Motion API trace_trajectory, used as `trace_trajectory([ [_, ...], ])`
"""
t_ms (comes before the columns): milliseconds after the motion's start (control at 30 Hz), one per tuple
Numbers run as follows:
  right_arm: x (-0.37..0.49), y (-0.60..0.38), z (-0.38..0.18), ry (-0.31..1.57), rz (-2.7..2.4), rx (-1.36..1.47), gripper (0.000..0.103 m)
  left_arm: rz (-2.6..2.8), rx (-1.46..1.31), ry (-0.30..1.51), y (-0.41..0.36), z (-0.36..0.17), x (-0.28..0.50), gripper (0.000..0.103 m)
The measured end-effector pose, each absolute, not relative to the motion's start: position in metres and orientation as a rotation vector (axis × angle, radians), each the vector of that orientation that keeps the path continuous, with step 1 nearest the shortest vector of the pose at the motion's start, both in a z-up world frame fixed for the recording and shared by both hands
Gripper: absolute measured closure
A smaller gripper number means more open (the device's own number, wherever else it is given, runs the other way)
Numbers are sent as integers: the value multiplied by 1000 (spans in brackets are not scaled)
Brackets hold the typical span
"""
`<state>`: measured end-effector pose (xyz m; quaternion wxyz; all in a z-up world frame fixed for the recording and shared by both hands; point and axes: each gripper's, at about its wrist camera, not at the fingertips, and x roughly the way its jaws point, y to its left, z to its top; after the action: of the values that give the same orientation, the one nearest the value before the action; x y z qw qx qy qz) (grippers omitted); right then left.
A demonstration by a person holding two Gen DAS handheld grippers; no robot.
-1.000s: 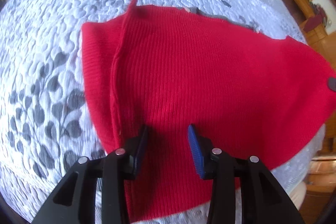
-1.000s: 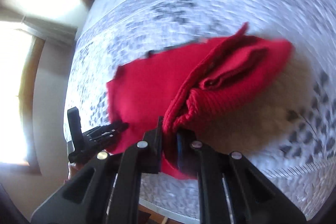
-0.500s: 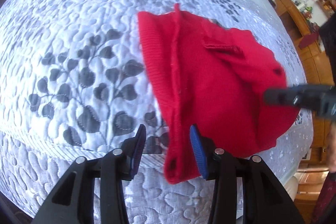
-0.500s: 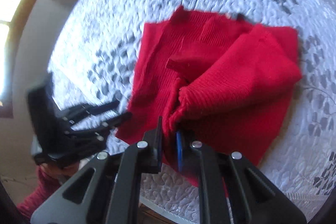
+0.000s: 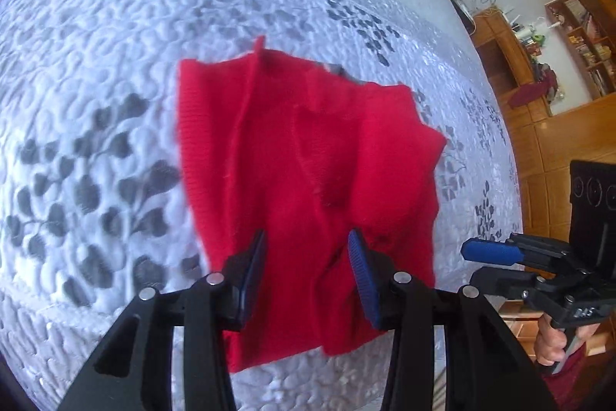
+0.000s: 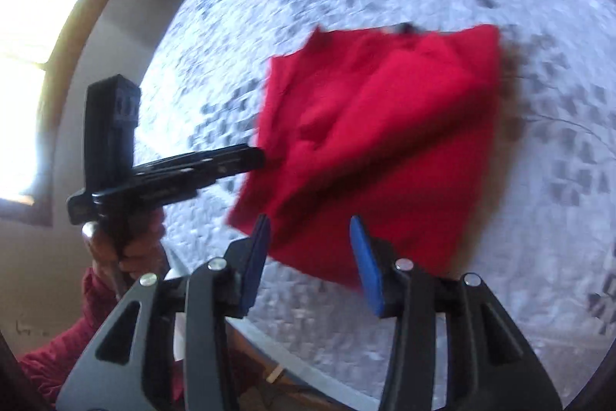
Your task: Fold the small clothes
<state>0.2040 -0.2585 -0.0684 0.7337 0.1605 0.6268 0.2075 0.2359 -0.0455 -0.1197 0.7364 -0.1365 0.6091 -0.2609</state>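
A small red knit garment (image 5: 308, 172) lies folded over itself on the white and grey quilted bed; it also shows in the right wrist view (image 6: 381, 141). My left gripper (image 5: 306, 262) is open and empty, hovering over the garment's near edge. My right gripper (image 6: 310, 251) is open and empty, just above the garment's near corner. The right gripper also shows at the right edge of the left wrist view (image 5: 496, 257), and the left gripper at the left of the right wrist view (image 6: 254, 156), beside the cloth.
The quilted bedspread (image 5: 96, 103) with grey leaf print covers the bed; its front edge (image 6: 308, 364) is close below. Wooden shelves and cabinets (image 5: 558, 64) stand to the right. A bright window (image 6: 34, 37) is at the left.
My right gripper has let go of the red fold and opened; the fold now lies on the garment. My left gripper stayed open and shifted over the garment's near edge.
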Motion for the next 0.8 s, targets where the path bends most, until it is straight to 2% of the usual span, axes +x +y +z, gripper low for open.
trace_trajectory([
  [200,187,-320,-86,1358,365,484,59,-566,-128,1248,-95,-94,229,61],
  [333,184,-339,-98,1366,335,499,59,-594,92,1160,-149,-77,227,61],
  [467,185,-353,-102,1358,336,527,59,-546,338,1095,-206,-84,228,59],
  [633,180,-371,-109,1359,335,588,59,-503,488,1085,-245,-105,244,59],
  [767,177,-381,-111,1352,333,609,57,-470,483,1160,-248,-123,262,83],
  [800,178,-382,-111,1348,334,615,56,-461,474,1165,-247,-125,265,94],
])
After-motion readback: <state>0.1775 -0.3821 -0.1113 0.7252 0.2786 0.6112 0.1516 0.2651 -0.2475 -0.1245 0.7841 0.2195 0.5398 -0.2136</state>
